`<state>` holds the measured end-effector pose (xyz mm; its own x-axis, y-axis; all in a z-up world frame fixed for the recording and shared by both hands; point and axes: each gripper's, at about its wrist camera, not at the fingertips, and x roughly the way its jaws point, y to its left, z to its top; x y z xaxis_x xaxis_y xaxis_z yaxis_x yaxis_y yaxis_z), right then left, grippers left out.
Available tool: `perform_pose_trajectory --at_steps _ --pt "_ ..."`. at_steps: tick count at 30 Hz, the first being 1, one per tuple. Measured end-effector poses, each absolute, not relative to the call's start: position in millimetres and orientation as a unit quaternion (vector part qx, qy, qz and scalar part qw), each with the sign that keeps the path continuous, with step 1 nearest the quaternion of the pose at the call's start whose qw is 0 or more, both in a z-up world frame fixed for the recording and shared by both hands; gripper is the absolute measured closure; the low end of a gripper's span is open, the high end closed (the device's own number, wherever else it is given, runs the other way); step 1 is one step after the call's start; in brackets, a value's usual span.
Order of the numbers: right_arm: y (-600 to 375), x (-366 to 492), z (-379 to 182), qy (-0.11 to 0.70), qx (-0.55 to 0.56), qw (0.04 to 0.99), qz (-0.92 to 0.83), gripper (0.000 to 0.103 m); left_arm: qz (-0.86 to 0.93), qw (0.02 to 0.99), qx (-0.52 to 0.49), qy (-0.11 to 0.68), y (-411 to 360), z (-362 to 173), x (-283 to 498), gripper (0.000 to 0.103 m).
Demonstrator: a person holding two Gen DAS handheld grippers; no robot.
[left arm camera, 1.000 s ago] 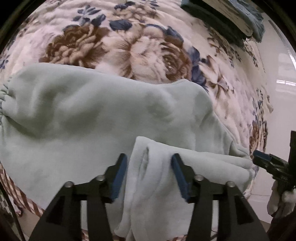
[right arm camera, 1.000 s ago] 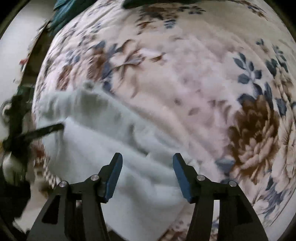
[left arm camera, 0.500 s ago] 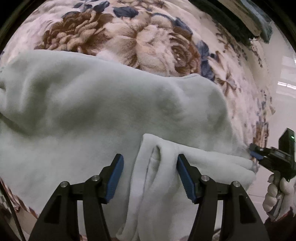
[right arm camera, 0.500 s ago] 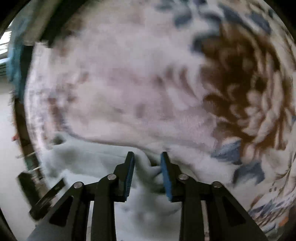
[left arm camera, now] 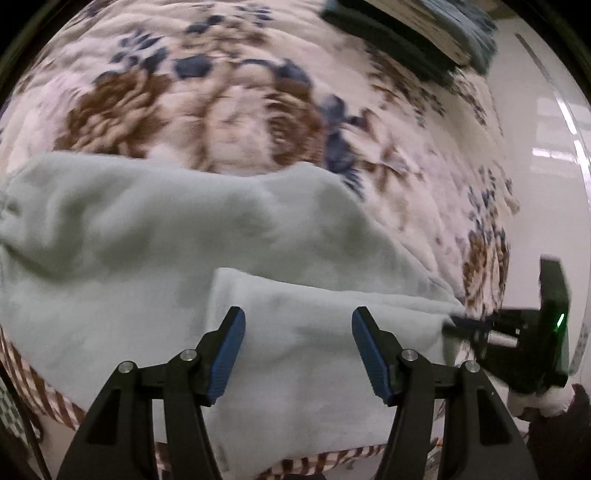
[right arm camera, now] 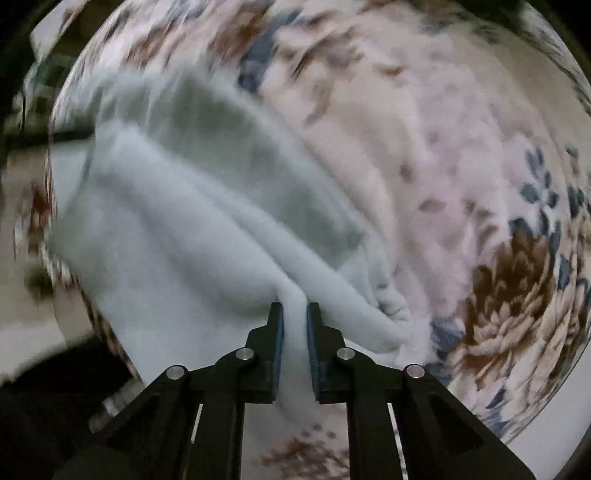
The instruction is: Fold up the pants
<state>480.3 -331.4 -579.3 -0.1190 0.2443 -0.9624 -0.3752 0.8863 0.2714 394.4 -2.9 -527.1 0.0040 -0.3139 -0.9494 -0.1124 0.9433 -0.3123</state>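
Pale mint fleece pants (left arm camera: pixel 147 240) lie across a floral bedspread (left arm camera: pixel 240 110), with one layer folded over toward the near edge. My left gripper (left arm camera: pixel 298 325) hovers over that folded layer, open, and its blue pads do not press the cloth. At the right of the left wrist view, my right gripper (left arm camera: pixel 461 323) pinches the far end of the fold. In the right wrist view the right gripper (right arm camera: pixel 294 314) is shut on a ridge of the pants (right arm camera: pixel 184 221), and cloth fills the narrow gap between its pads.
The bedspread (right arm camera: pixel 443 184) stretches beyond the pants. A dark stack of folded things (left arm camera: pixel 406 29) lies at its far end. Glossy floor (left arm camera: pixel 546 147) runs along the right, and a striped hem (left arm camera: pixel 44 391) marks the bed's near edge. A gloved hand (left arm camera: pixel 535 402) holds the right gripper.
The right gripper closed on the pants' edge and drew it taut. The raised fold between the left gripper's pads has flattened, and the left gripper pulled back a little with its jaws slightly wider.
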Motion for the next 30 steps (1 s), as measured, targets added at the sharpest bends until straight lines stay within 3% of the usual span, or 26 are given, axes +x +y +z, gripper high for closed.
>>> perform_pose_trajectory --at_steps 4,6,7,8,10,15,20,26,30 --pt "-362.0 478.6 -598.2 0.731 0.092 0.645 0.204 0.097 -0.123 0.690 -0.111 0.705 -43.2 -515.1 408.3 0.045" --pt "-398.9 460.4 -591.7 0.706 0.212 0.652 0.176 0.093 -0.174 0.698 -0.052 0.693 -81.1 -501.7 418.3 0.045" --pt "-414.1 451.9 -589.5 0.692 0.255 0.657 0.155 0.078 -0.204 0.702 -0.004 0.683 -107.8 -494.7 416.8 0.042" --pt "-431.4 441.1 -585.8 0.677 0.289 0.664 0.133 0.057 -0.228 0.699 0.036 0.677 -130.8 -491.1 414.0 0.040" --pt "-470.8 408.5 -574.4 0.645 0.341 0.681 0.061 0.038 -0.294 0.674 0.103 0.670 -183.7 -490.5 406.9 0.038" --pt "-506.9 319.3 -598.3 0.617 0.455 0.642 -0.035 0.038 -0.405 0.546 0.275 0.680 -303.2 -532.7 374.5 0.038" --pt "-496.9 244.9 -633.4 0.582 0.545 0.599 -0.072 0.037 -0.372 0.445 0.365 0.728 -350.8 -612.6 368.0 0.038" --pt "-465.2 176.4 -661.8 0.460 0.712 0.529 -0.031 0.037 -0.362 0.402 0.333 0.773 -357.0 -627.3 384.6 0.037" --pt "-441.4 171.7 -675.5 0.420 0.760 0.495 0.006 0.038 -0.380 0.368 0.269 0.805 -350.8 -620.1 396.2 0.037"
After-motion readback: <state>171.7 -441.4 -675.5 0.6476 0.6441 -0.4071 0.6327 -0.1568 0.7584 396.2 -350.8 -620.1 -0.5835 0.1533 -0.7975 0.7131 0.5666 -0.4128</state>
